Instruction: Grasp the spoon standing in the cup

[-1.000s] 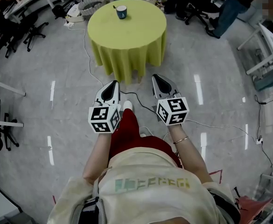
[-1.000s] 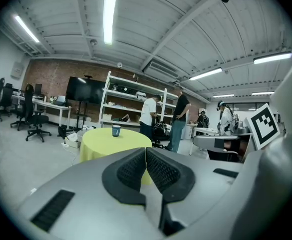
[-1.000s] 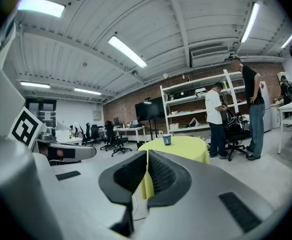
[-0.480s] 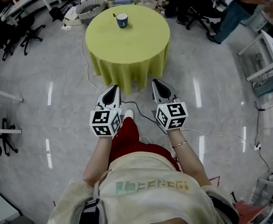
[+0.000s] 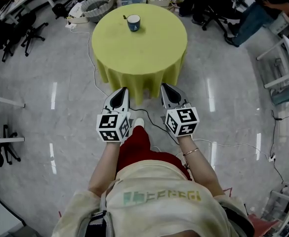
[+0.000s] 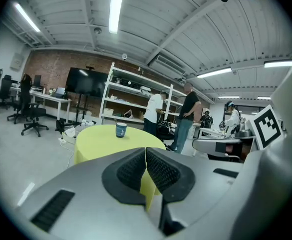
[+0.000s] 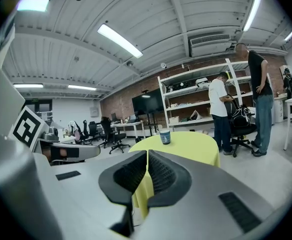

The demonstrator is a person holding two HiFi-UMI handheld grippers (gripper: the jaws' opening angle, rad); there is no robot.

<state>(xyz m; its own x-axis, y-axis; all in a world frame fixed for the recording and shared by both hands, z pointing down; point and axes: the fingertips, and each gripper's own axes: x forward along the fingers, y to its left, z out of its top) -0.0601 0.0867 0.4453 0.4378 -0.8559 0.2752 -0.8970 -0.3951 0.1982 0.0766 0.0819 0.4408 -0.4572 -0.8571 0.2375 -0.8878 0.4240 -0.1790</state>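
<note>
A dark blue cup (image 5: 133, 22) stands on the far part of a round table with a yellow-green cloth (image 5: 139, 48); a spoon handle (image 5: 125, 18) sticks out of it to the left. The cup also shows in the left gripper view (image 6: 121, 129) and in the right gripper view (image 7: 165, 136). My left gripper (image 5: 120, 94) and right gripper (image 5: 165, 89) hang side by side over the floor just short of the table's near edge, both shut with nothing between the jaws. The jaw tips meet in the left gripper view (image 6: 146, 150) and in the right gripper view (image 7: 147, 153).
Cables (image 5: 91, 58) run across the grey floor beside the table. Office chairs (image 5: 30, 31) stand at the left, a white basket (image 5: 96, 5) and boxes behind the table. People stand by shelves (image 6: 185, 116) at the back right. White desks (image 5: 287, 58) line the right side.
The table and cup have come closer and lower in the head view as the person walks forward. Both grippers stay shut and side by side.
</note>
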